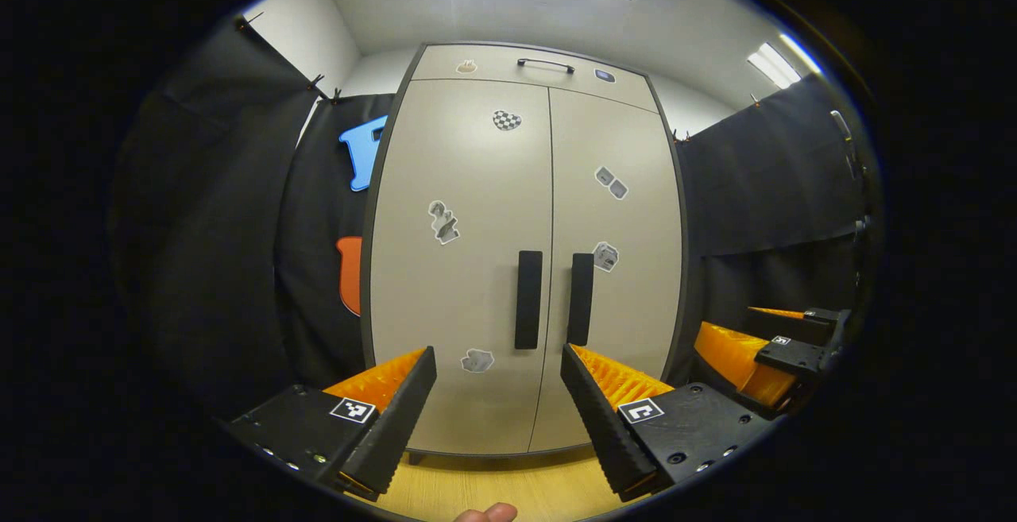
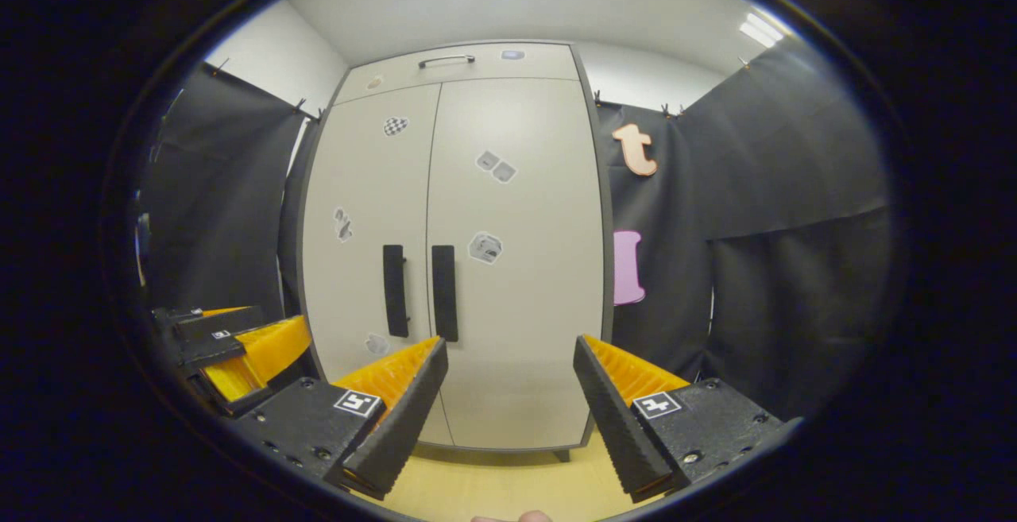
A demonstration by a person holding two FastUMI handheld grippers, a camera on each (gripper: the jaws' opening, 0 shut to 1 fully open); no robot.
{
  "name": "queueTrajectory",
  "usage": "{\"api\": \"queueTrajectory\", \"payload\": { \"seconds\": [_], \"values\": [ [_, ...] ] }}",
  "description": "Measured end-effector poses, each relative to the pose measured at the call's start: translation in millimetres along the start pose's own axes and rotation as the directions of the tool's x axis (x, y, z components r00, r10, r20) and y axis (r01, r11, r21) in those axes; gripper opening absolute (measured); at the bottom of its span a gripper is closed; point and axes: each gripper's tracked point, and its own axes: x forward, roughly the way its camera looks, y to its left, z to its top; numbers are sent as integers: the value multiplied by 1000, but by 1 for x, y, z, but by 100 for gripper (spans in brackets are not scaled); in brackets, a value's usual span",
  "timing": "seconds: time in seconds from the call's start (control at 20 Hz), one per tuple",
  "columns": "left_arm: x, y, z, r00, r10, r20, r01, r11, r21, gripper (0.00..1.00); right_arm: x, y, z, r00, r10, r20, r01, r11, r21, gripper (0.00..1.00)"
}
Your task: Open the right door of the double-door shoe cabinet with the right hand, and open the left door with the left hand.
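Shoe cabinet (image 1: 477, 284), a tall beige double-door unit with stickers, stands shut on the pale wooden floor (image 1: 493, 490), straight ahead and well apart from both tools. Left gripper (image 1: 498, 383) and right gripper (image 2: 510, 375) both gape wide, holding nothing. The two black vertical bar handles, left handle (image 1: 528, 299) and right handle (image 2: 444, 293), sit just beside each other, so the risk I judge is a finger catching the wrong door's handle.

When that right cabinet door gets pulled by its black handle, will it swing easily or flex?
The right door looks like a stiff flat panel, so it probably swings without flexing. Its right handle is a rigid vertical bar, likely easy to grip. The tall cabinet seems unlikely to tip.
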Motion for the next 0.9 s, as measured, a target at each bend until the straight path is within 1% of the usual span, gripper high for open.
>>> {"api": "queueTrajectory", "payload": {
  "seconds": [0.2,0.35,0.55,0.7,0.9],
  "values": [
    [-4,11,0,1000,15,0,-15,1000,-8,95,29,11,11,1000,18,17,-18,1000,-5,100],
    [-10,23,3,999,37,5,-37,999,-4,95,54,24,16,999,42,16,-42,999,12,100],
    [-19,40,2,998,63,3,-63,998,-10,95,95,40,19,998,56,22,-56,998,4,100],
    [-25,53,2,996,85,-1,-85,996,-9,95,129,54,11,998,58,-6,-58,998,-20,100],
    [-30,70,-3,994,112,-13,-112,994,-12,95,157,70,5,997,68,-31,-69,998,-11,100]
  ]
}}
